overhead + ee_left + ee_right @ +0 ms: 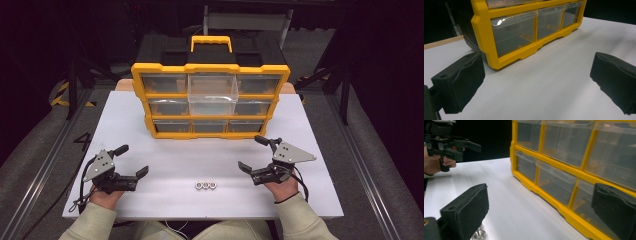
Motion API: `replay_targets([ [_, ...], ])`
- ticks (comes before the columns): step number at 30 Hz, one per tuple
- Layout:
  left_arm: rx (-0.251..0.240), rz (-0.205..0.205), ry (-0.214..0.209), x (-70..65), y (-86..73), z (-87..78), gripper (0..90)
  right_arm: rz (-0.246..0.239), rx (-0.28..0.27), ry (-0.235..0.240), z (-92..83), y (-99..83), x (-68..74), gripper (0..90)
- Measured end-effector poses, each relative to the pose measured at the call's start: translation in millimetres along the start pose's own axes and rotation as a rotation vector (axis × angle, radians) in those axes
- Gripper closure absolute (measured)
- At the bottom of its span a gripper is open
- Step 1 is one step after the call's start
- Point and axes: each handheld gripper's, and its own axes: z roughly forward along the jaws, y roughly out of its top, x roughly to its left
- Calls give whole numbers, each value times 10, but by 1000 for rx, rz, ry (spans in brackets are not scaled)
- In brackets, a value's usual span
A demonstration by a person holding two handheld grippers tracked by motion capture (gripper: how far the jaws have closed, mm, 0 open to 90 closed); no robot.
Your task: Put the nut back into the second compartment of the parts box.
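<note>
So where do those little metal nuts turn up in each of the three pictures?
High view: the three nuts lie in a row on the white table near its front edge, between the two grippers.
Left gripper view: not in it.
Right gripper view: one nut peeks out at the bottom edge, beside the near black jaw.
Shared landmark: the yellow drawer organizer, seen in all three.

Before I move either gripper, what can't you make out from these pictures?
- Three small metal nuts: too small in the high view to tell thread or size; in the right gripper view cut off by the bottom edge and the gripper's pad.
- Organizer drawers: contents unreadable, glare and haze on the clear fronts.
- Pulled-out middle drawer: its floor is unclear in the high view.
</note>
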Motion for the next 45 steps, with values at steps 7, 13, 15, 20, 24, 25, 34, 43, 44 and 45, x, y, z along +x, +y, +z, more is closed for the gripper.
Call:
replay_targets([
  [7, 3, 6, -3, -4, 3, -6, 4, 8, 1, 47, 140, 138, 63, 20],
  [13, 7, 11, -1, -11, 4, -4, 4, -14, 81, 94, 276, 261, 102, 27],
  [15, 9, 12, -1, -11, 4, -3, 4, -19, 120, 104, 299, 309, 112, 30],
  [20, 9, 14, -1, -22, 7, -8, 4, -32, 287, 137, 348, 451, 147, 64],
  [24, 15, 20, -3, -28, 8, 0, 4, -47, 395, 149, 384, 522, 150, 78],
  [25, 16, 20, -3, -28, 7, 1, 5, -46, 415, 154, 397, 532, 154, 78],
  [34, 24, 21, -3, -29, 5, 5, 4, -106, 587, 213, 526, 621, 217, 78],
  [43, 43, 8, -8, -27, -8, 21, 5, -163, 712, 254, 660, 700, 312, 78],
  [44, 42, 8, -8, -26, -8, 20, 5, -168, 727, 259, 672, 707, 325, 79],
  [45, 41, 8, -8, -27, -7, 19, 5, -175, 743, 262, 683, 716, 338, 79],
])
